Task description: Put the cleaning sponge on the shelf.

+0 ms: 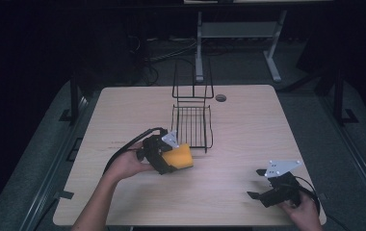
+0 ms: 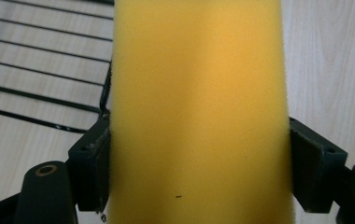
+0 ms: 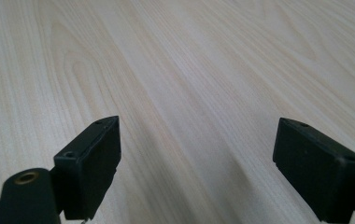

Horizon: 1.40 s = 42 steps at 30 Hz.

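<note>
The sponge (image 2: 199,112) runs off the top and bottom of the left gripper view, so its full length can't be seen, and it covers most of the bench (image 2: 334,60) behind it. The rack (image 2: 40,70) is cut at the left edge there. In the high view both forearms leave the bottom edge, and the background is too dark to read.

High cam overhead facing fwd-down, gripper cams close, table (image 1: 248,125) shared
</note>
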Each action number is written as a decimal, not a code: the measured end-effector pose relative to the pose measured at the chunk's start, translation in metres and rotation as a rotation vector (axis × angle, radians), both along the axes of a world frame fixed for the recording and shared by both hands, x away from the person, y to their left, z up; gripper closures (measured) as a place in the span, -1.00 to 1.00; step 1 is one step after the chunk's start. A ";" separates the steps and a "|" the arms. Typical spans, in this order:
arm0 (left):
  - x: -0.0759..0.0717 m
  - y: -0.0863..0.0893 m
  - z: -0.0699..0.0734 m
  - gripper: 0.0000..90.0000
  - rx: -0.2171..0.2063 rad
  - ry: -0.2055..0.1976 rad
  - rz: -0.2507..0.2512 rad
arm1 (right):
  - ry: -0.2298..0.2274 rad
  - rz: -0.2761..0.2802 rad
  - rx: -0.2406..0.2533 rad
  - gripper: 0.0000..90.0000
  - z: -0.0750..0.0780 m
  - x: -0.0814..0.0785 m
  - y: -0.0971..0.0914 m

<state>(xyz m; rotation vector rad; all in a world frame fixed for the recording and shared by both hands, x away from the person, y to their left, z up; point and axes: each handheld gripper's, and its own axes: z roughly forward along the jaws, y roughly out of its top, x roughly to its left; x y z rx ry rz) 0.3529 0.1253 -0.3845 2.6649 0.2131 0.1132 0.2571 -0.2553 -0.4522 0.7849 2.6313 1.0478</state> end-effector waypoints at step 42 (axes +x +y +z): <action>0.027 -0.014 0.014 -0.51 0.014 0.001 -0.043 | 0.024 -0.046 0.021 -0.68 -0.002 0.003 0.000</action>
